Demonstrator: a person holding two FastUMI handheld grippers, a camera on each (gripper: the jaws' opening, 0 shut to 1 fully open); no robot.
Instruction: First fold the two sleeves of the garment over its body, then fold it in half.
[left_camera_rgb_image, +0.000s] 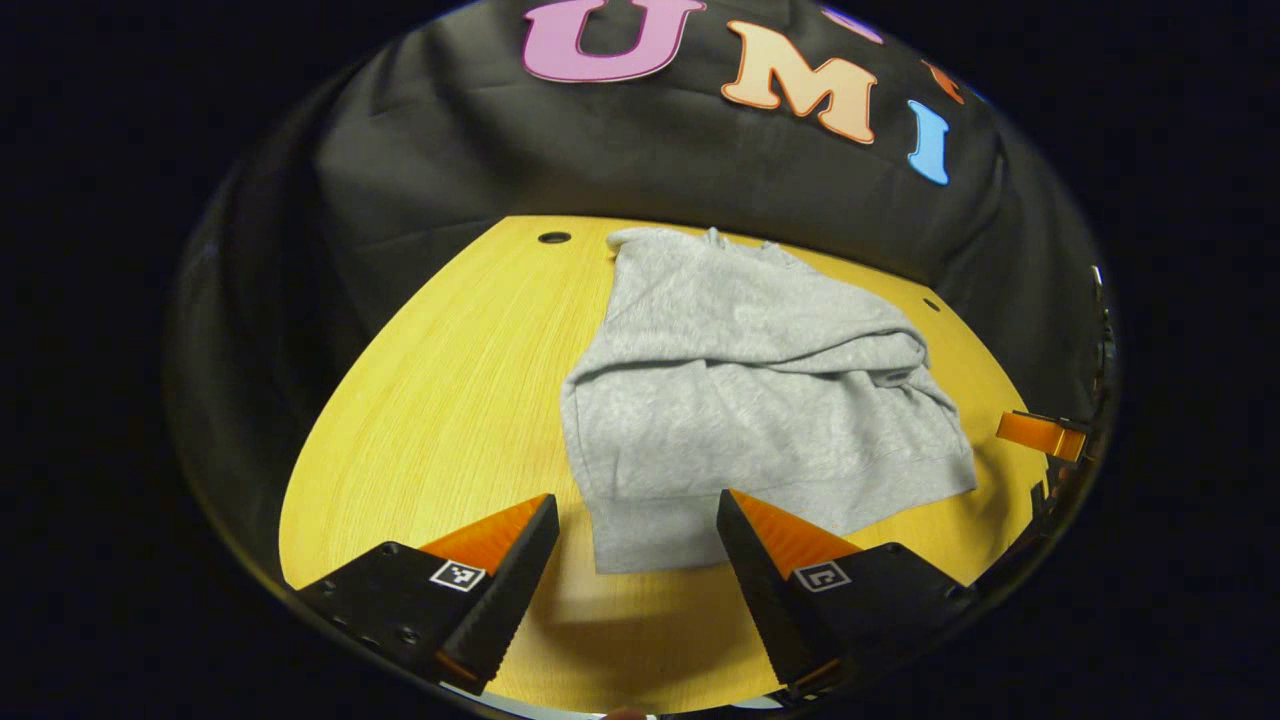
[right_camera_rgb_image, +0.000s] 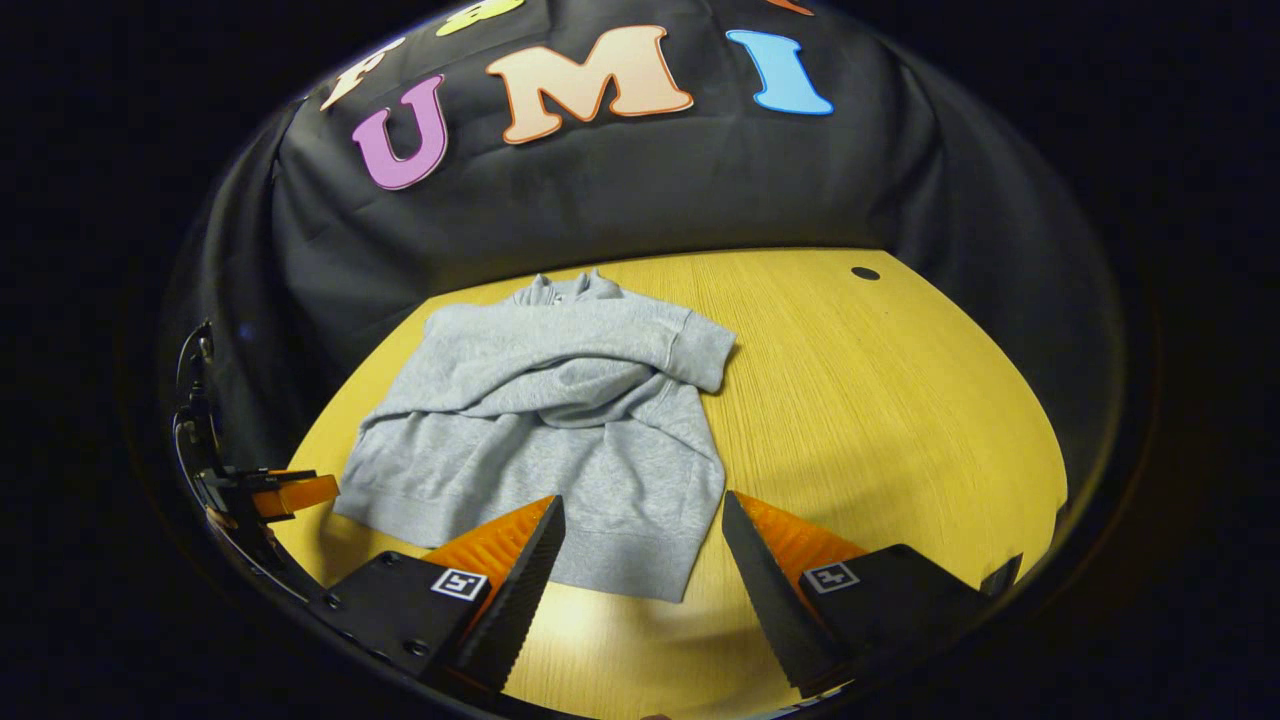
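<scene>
A grey sweatshirt (left_camera_rgb_image: 740, 400) lies flat on the yellow wooden table (left_camera_rgb_image: 450, 400), collar toward the back wall, both sleeves laid across its body. In the left gripper view my left gripper (left_camera_rgb_image: 637, 500) hangs open just above the near hem's left corner, nothing between its fingers. The right gripper view has the same sweatshirt (right_camera_rgb_image: 560, 420) with its crossed sleeves (right_camera_rgb_image: 600, 370); my right gripper (right_camera_rgb_image: 640, 505) is open over the hem's right corner. The other gripper's finger shows at the far edge of each view, right one (left_camera_rgb_image: 1040, 433), left one (right_camera_rgb_image: 290, 492).
The black cloth wall (left_camera_rgb_image: 650, 150) closes the back of the booth. Small dark holes (left_camera_rgb_image: 553, 238) (right_camera_rgb_image: 865, 273) sit in the tabletop near the back. Bare table (right_camera_rgb_image: 900, 400) lies on both sides of the garment.
</scene>
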